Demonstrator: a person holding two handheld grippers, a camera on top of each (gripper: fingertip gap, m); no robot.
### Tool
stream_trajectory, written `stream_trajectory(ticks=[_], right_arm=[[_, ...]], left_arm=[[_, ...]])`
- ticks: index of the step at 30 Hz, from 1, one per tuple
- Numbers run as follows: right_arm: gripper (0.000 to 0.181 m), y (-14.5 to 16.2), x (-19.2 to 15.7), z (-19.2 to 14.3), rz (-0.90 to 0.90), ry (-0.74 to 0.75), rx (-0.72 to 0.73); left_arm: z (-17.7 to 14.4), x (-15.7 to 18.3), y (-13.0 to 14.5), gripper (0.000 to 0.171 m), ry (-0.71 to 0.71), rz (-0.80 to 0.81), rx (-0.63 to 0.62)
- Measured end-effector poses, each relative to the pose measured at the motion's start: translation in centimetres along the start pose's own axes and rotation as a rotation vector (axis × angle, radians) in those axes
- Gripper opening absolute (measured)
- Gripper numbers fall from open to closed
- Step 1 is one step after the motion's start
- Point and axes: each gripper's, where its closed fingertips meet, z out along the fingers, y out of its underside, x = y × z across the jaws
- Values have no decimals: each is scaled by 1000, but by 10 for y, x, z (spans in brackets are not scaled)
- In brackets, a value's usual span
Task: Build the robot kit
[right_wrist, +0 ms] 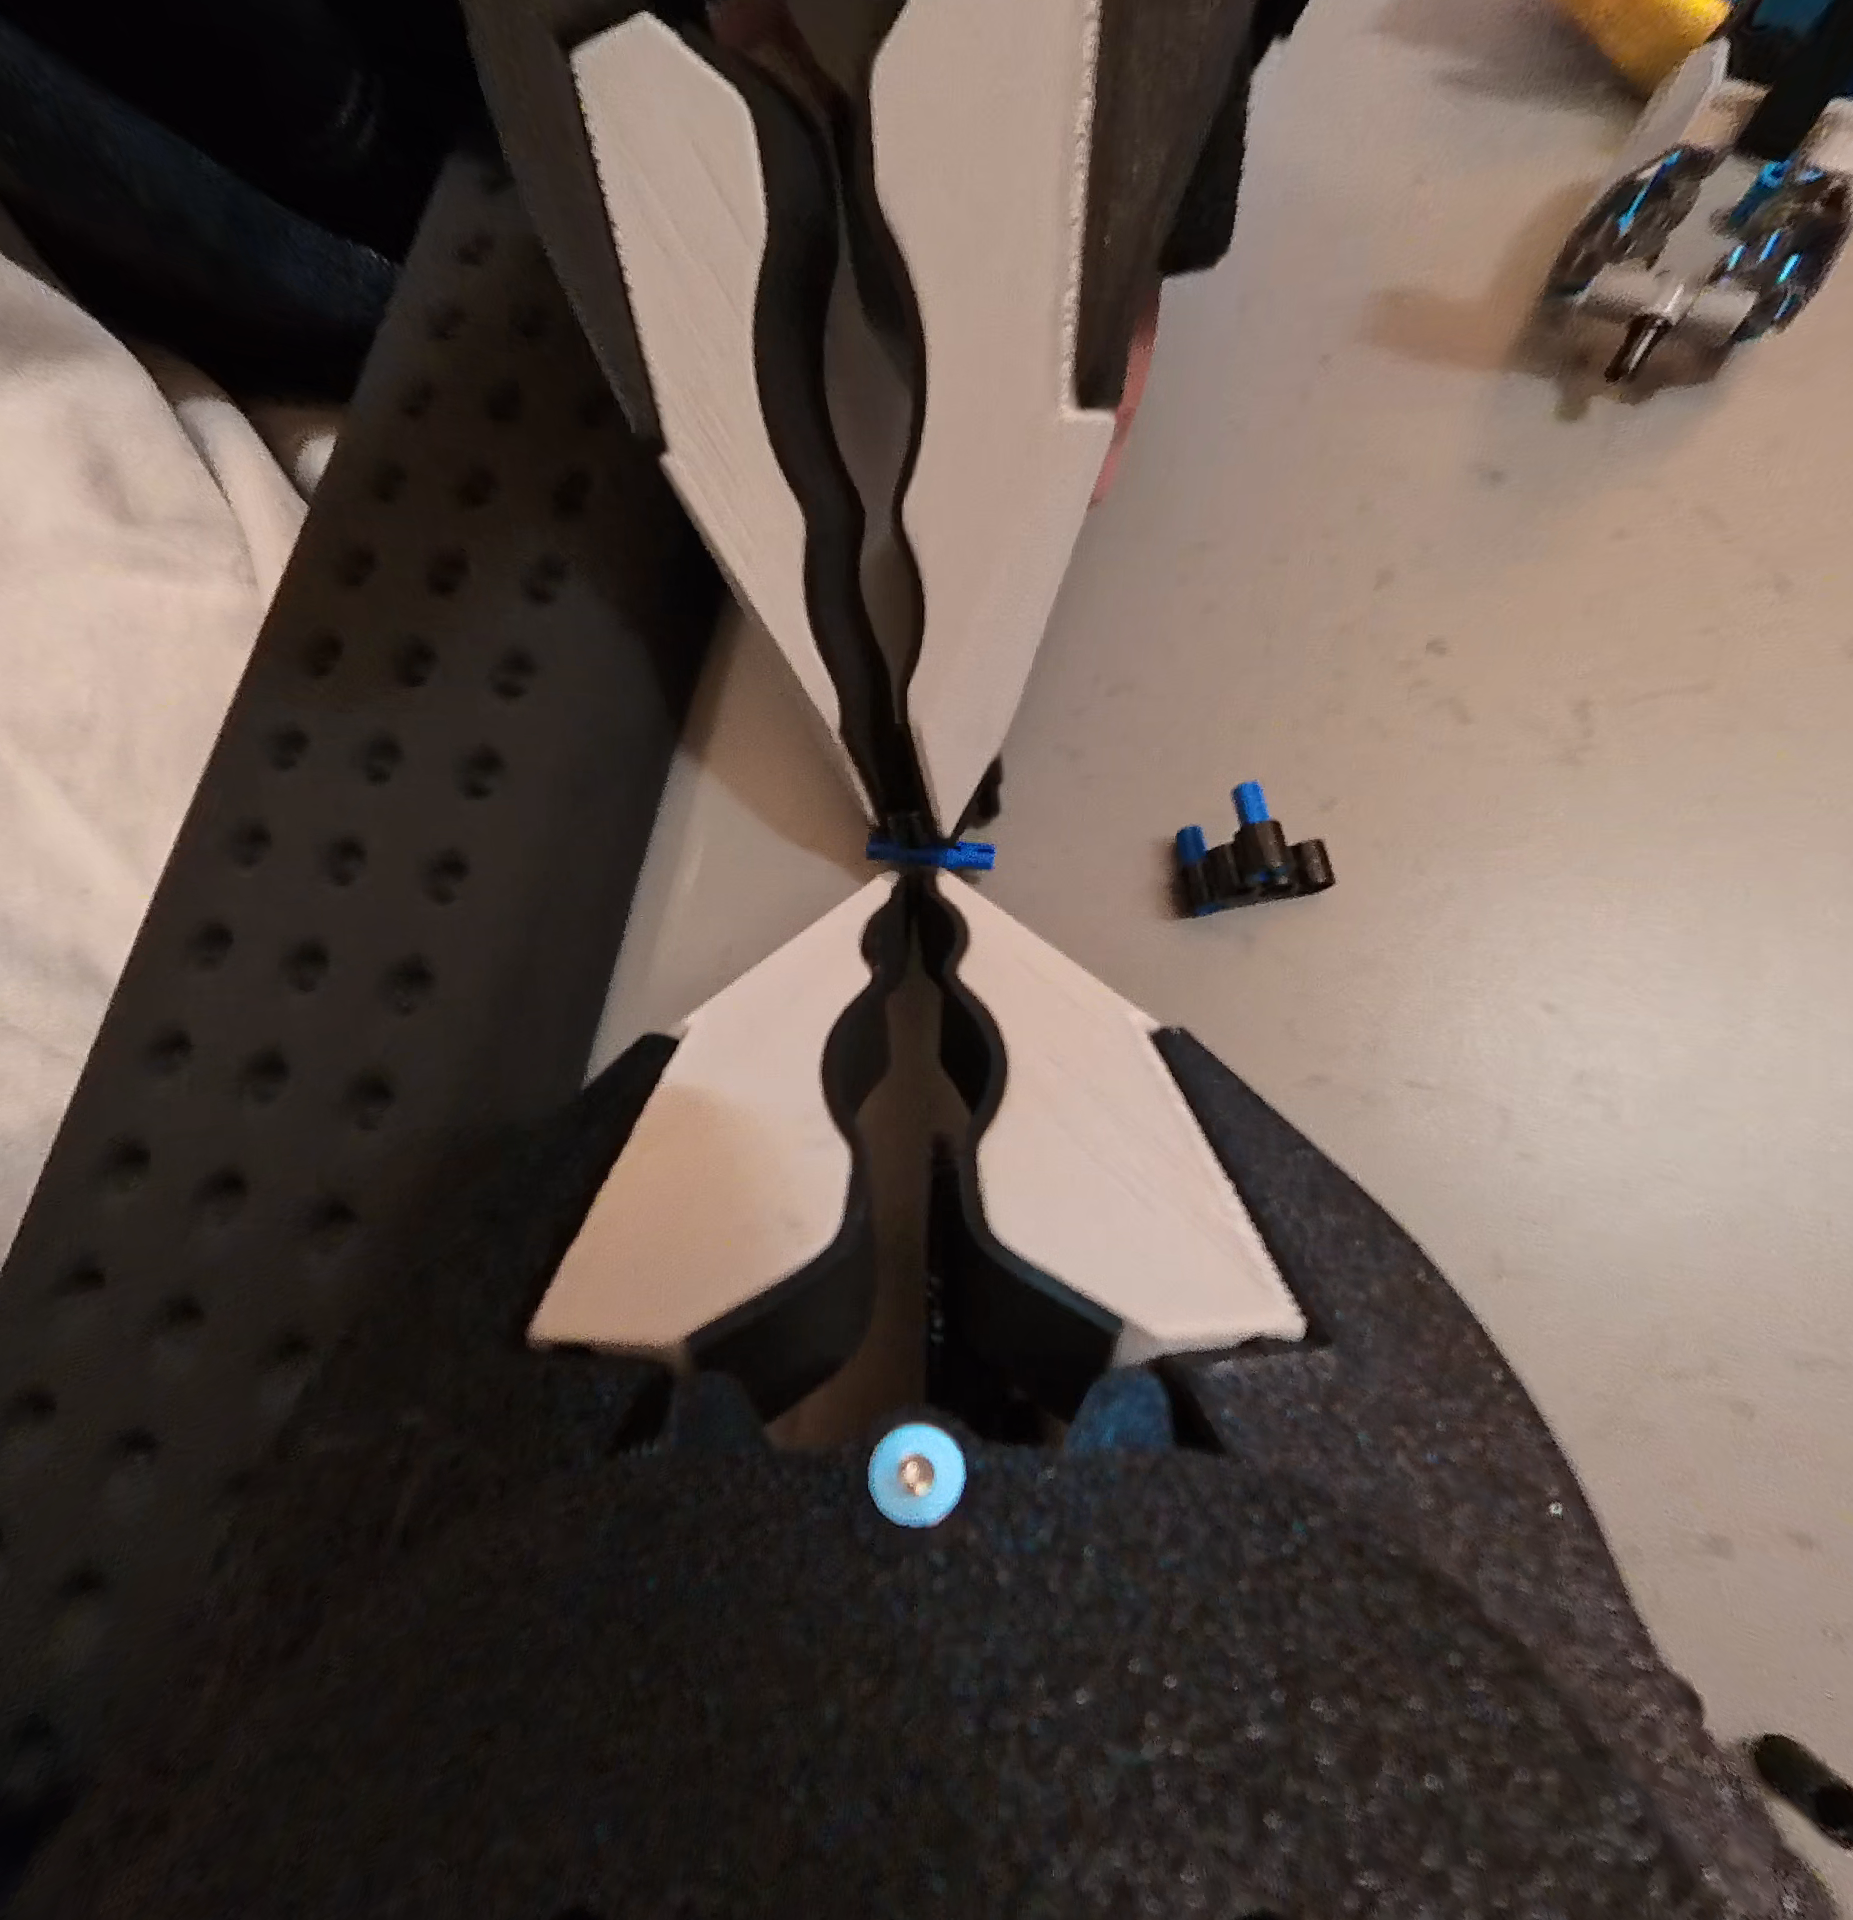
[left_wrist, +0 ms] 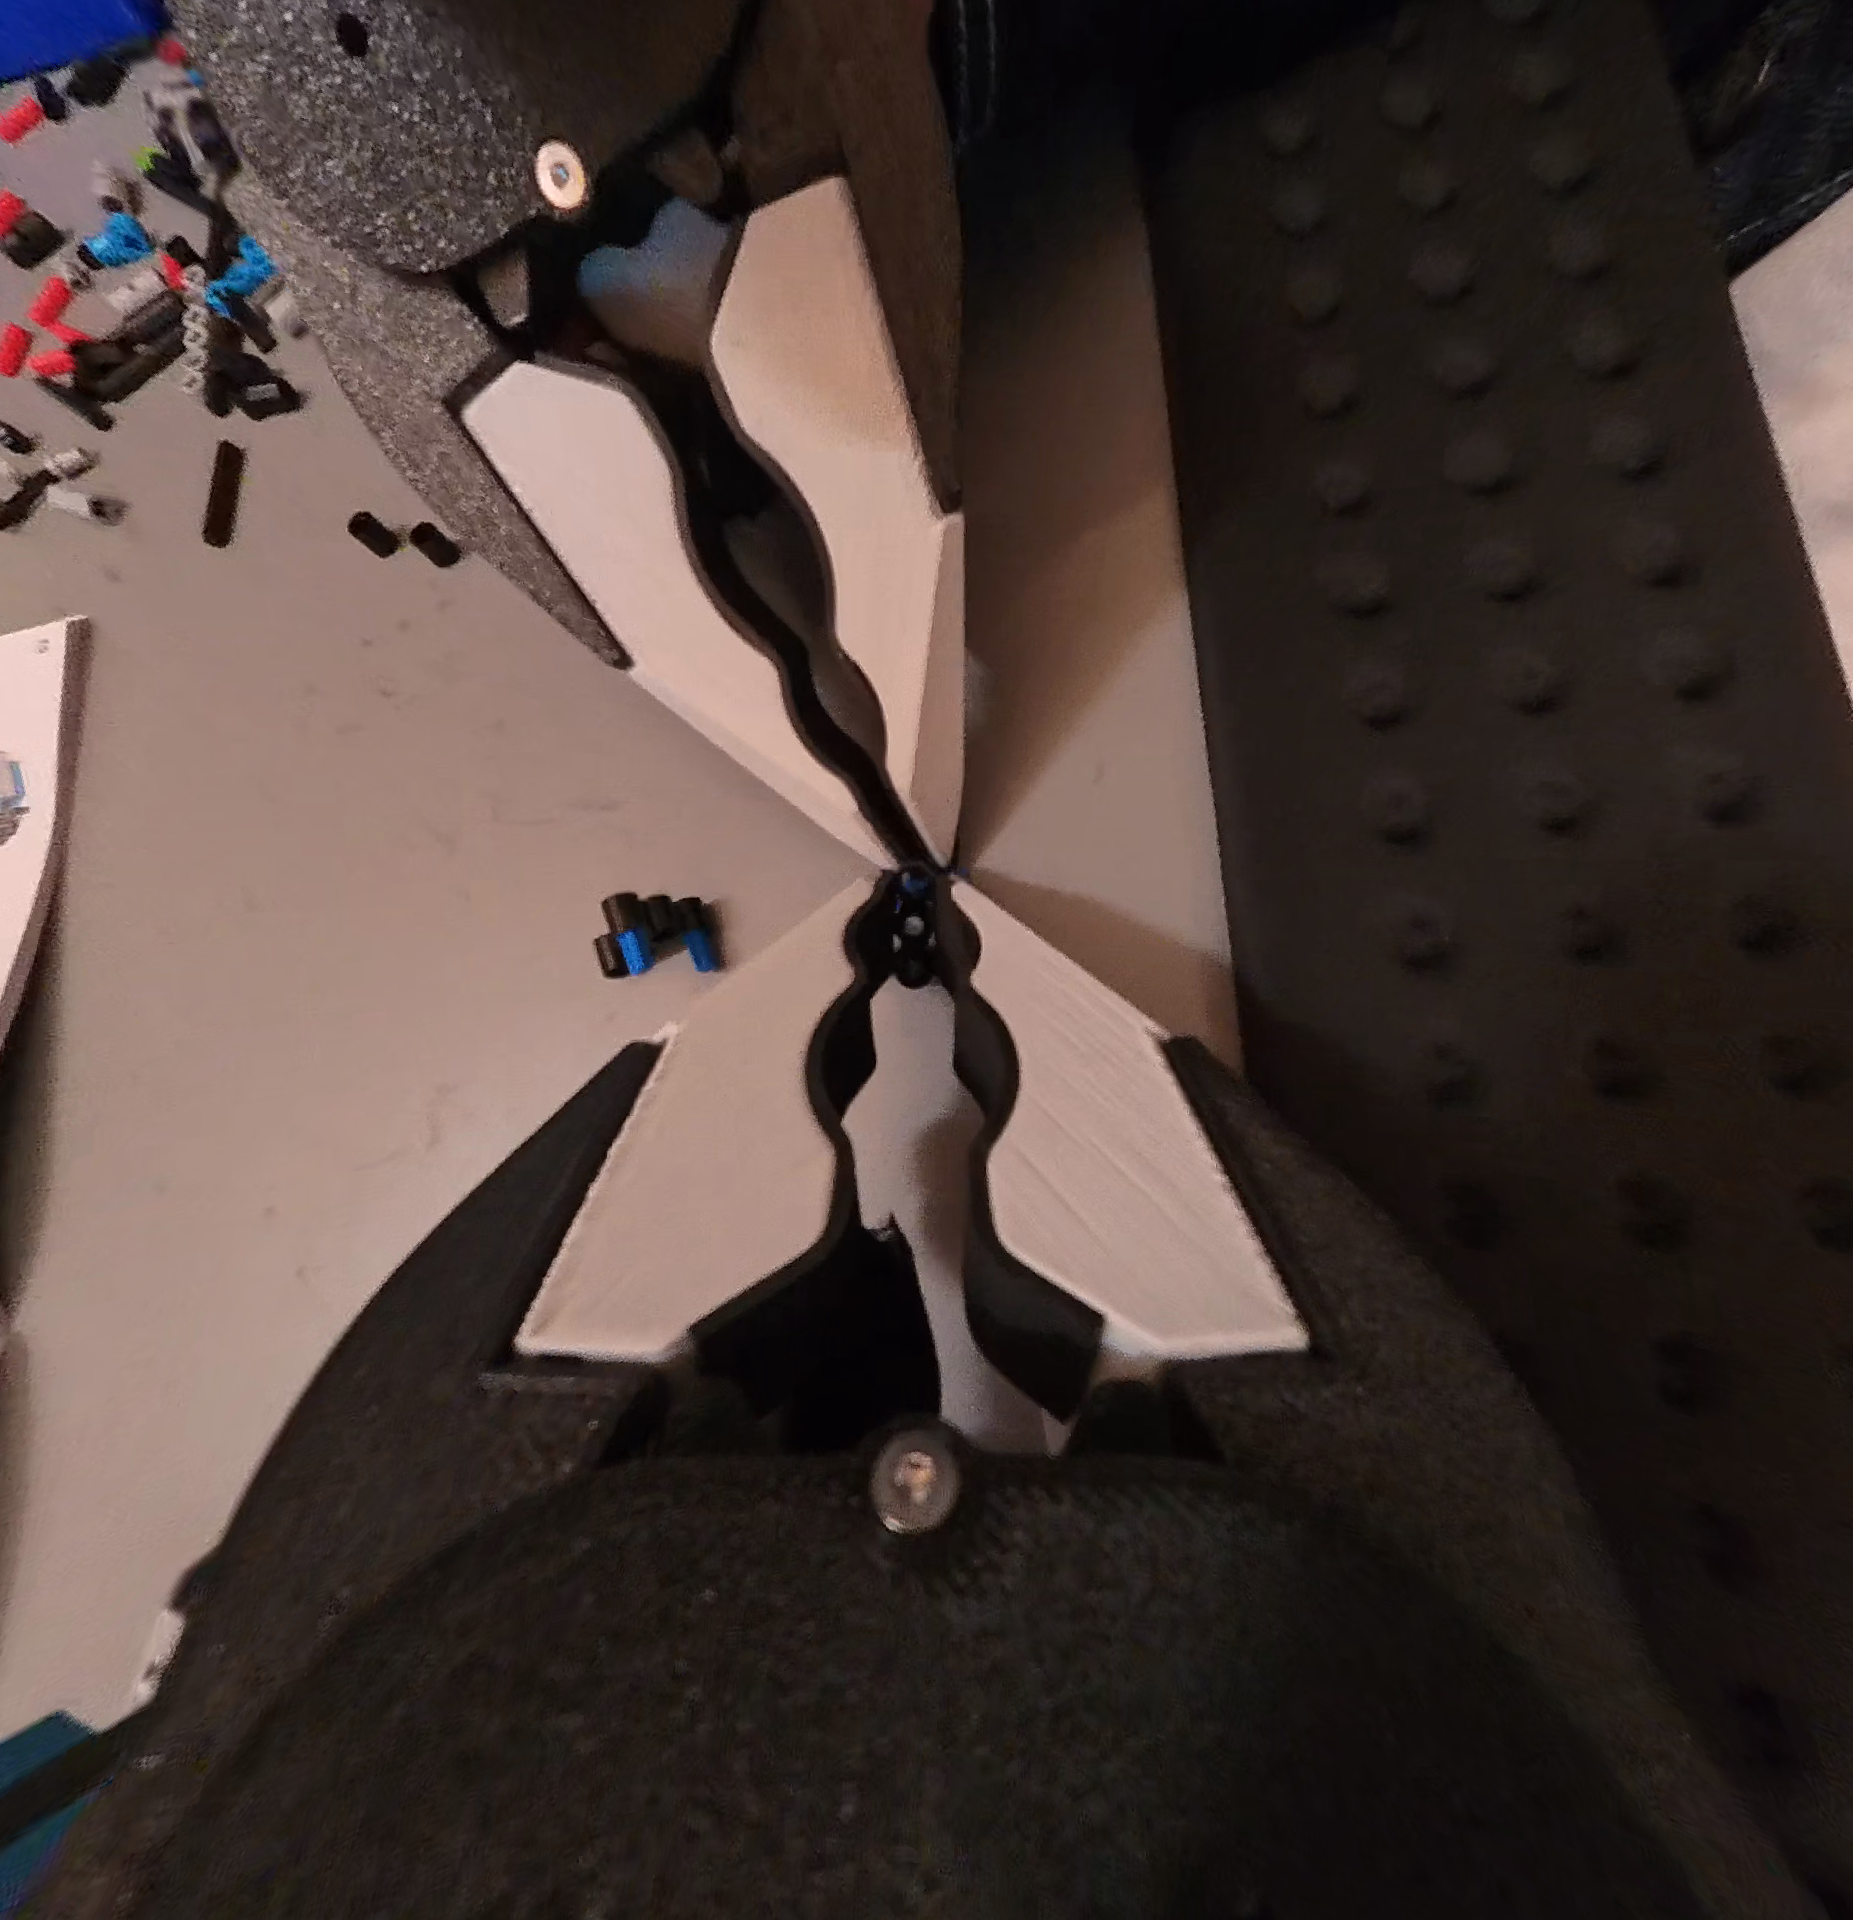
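Black piece (left_wrist: 914,935) pinched in left tongs (left_wrist: 914,914); right tongs (left_wrist: 917,857) tip-to-tip, gripping blue pin (right_wrist: 930,854)

A: How is the light?

B: Dim and warm, indoors. The table (left_wrist: 402,748) looks beige-grey; soft shadows fall beside the small parts (left_wrist: 654,932).

A: Is it sharp?

B: No. Both views are soft. The scattered pieces (left_wrist: 122,281) at the left view's corner smear, and the shiny object (right_wrist: 1691,260) in the right view blurs.

A: Any distortion?

B: Strong wide-angle bending at the edges. The dark perforated panel (right_wrist: 309,831) loses detail in shade.
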Motion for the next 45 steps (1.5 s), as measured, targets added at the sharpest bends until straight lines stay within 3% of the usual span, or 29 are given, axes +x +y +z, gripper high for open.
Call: stream_trajectory(ticks=[6,10,16,19,24,30,32,38,45], right_arm=[[4,6,-5,-9,-15,19,-6],[15,-2,-1,-16,-130,54,30],[19,17,-2,-17,-317,-46,-161],[13,19,-5,-17,-303,-104,-204],[4,19,-2,-15,-262,-65,-256],[3,13,6,-15,-167,58,-152],[14,11,5,-16,-142,95,-123],[17,15,8,-30,-105,173,-40],[9,20,6,-21,-142,91,-92]], left_arm=[[-8,-5,2,7,-23,-31,-38],[-24,-13,5,7,-107,-105,-8],[-34,-6,8,7,-210,-113,8],[-38,-3,8,7,-242,-129,21],[-39,-7,9,7,-286,-155,33],[-36,-16,10,7,-347,-182,65],[-34,-16,11,7,-355,-172,57],[-24,-7,-2,7,-300,-146,90],[4,-4,-6,7,-288,-103,-10]])
